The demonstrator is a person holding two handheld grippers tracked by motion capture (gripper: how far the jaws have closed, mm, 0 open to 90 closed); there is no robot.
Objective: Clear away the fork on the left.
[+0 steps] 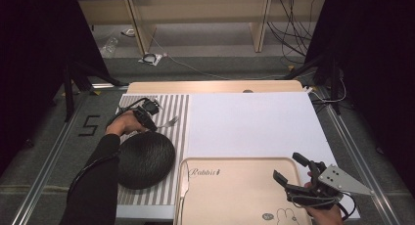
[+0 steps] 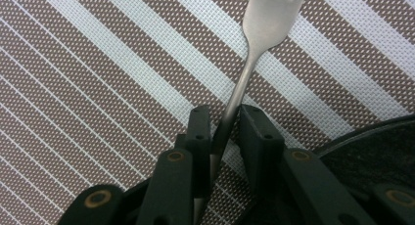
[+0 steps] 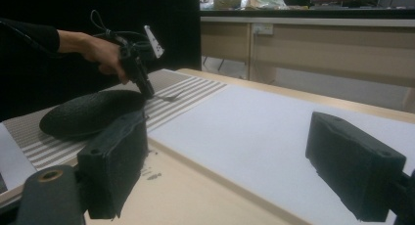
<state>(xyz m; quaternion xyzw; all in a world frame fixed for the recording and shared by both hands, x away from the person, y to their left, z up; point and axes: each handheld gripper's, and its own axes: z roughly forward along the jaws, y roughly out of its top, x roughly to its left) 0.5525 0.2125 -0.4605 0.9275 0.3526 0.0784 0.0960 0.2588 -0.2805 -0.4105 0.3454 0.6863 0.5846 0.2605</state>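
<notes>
A silver fork point(image 1: 169, 122) point(image 2: 266, 19) lies on the brown-and-white striped placemat point(image 1: 178, 105), tines pointing away from the hand. My left gripper point(image 1: 153, 127) point(image 2: 225, 110) points down over its handle. The jaws stand narrowly open, one on each side of the handle, with a thin gap left on one side. The right gripper view shows the same gripper point(image 3: 147, 90) with its tips at the fork point(image 3: 171, 97). My right gripper point(image 1: 286, 166) point(image 3: 230, 156) hovers over the right part of the wooden tray point(image 1: 235, 200), jaws wide open and nothing between them.
A round black dish point(image 1: 144, 159) point(image 3: 88, 112) sits on the placemat just on the near side of the fork. A table knife point(image 1: 183, 186) lies along the tray's left edge. A white mat point(image 1: 249, 122) covers the middle and right of the table.
</notes>
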